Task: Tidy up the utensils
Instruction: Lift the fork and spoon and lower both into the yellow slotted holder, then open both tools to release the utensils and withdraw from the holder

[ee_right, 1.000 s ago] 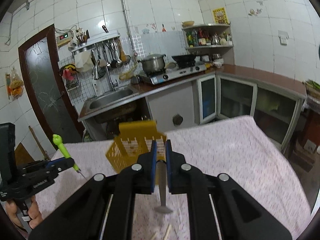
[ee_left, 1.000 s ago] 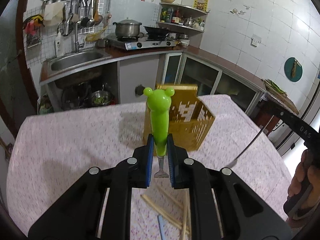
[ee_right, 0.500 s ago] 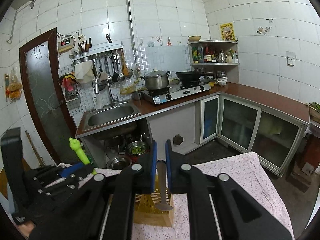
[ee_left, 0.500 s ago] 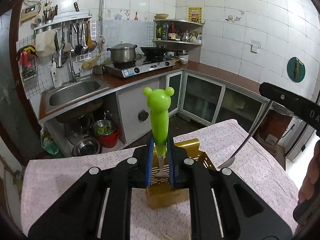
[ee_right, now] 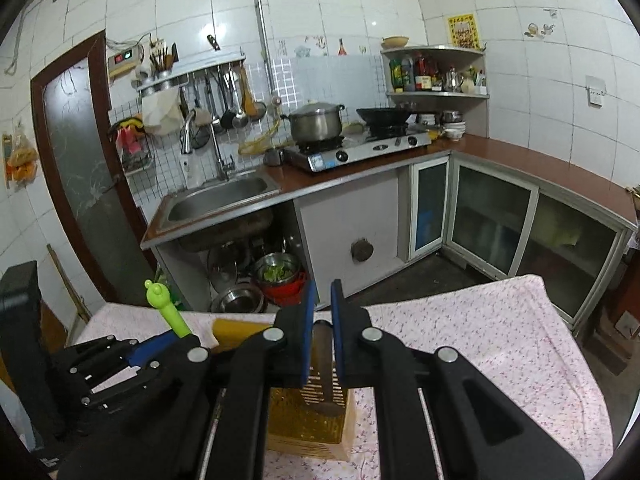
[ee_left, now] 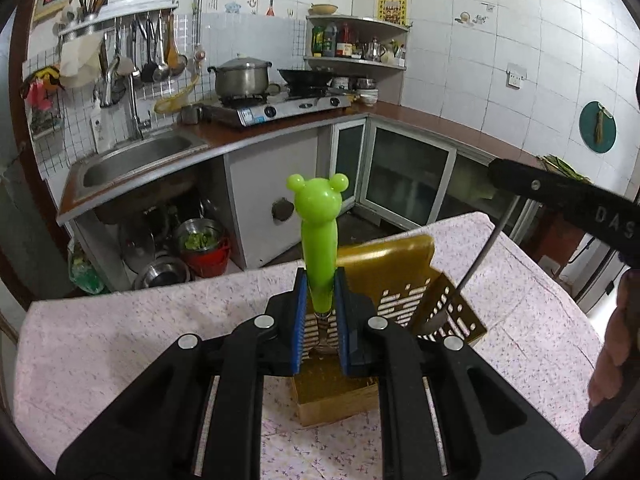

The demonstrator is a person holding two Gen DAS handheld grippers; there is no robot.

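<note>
Left gripper [ee_left: 320,316] is clamped on a green bear-head utensil [ee_left: 318,232]. The handle stands upright, with the bear head at the top. The metal working end hangs down between the blue pads [ee_left: 301,320], just above the yellow utensil holder [ee_left: 400,280]; it looks like a fork, not sure. In the right wrist view this same gripper [ee_right: 152,350] is at far left, the green handle [ee_right: 168,308] sticking up and tilted.

Right gripper [ee_right: 320,332] is closed tight on a thin metal utensil [ee_right: 326,364], probably a spoon. The shaft runs down from the pads and the lower end sits inside the slotted yellow holder [ee_right: 308,420]. In the left wrist view the spoon shaft [ee_left: 476,260] slants down from the black right gripper body [ee_left: 560,196] into the holder's right compartment, bowl end [ee_left: 434,320] below the rim. A hand [ee_left: 616,340] is at the right edge.

The holder stands on a table with a pink floral cloth [ee_left: 120,340], at the middle, near both grippers. Beyond the table: sink [ee_left: 136,160], gas stove [ee_left: 276,108] with a steel pot [ee_left: 240,76], and a rack of hanging ladles on the tiled wall.
</note>
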